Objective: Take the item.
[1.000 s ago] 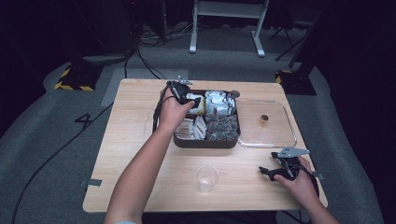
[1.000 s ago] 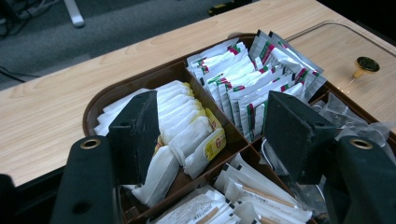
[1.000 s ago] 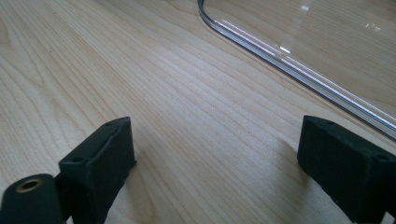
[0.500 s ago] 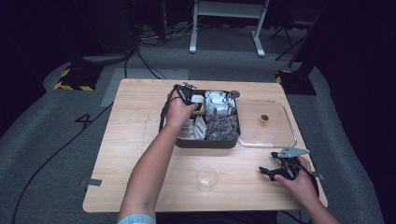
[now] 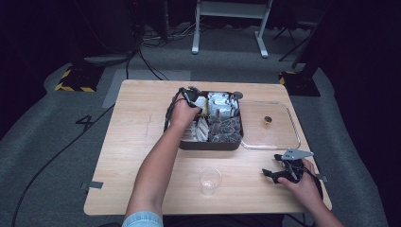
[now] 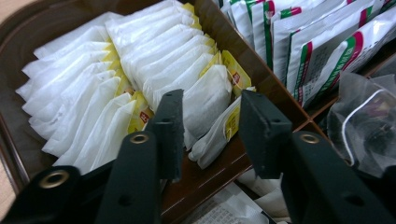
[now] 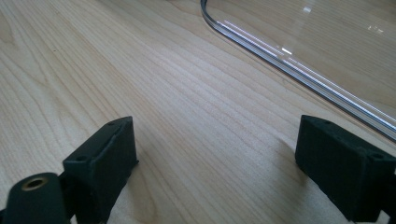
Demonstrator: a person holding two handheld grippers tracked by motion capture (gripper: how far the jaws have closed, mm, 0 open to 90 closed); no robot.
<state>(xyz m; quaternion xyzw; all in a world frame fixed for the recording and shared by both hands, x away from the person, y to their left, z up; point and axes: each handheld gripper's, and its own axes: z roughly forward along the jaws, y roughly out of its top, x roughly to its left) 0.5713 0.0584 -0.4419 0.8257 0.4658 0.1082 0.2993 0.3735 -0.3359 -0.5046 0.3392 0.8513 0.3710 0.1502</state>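
Left gripper (image 6: 205,135) jaws closing around half-hidden tea bag (image 6: 205,100)

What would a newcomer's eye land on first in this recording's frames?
The dark compartment tray at the table's middle, where the left gripper reaches into its rows of white tea bags; its jaws have just been closing around one bag without yet pressing it. Next, the clear lid lying right of the tray, the empty plastic cup near the front edge, and the right gripper resting open at the front right.
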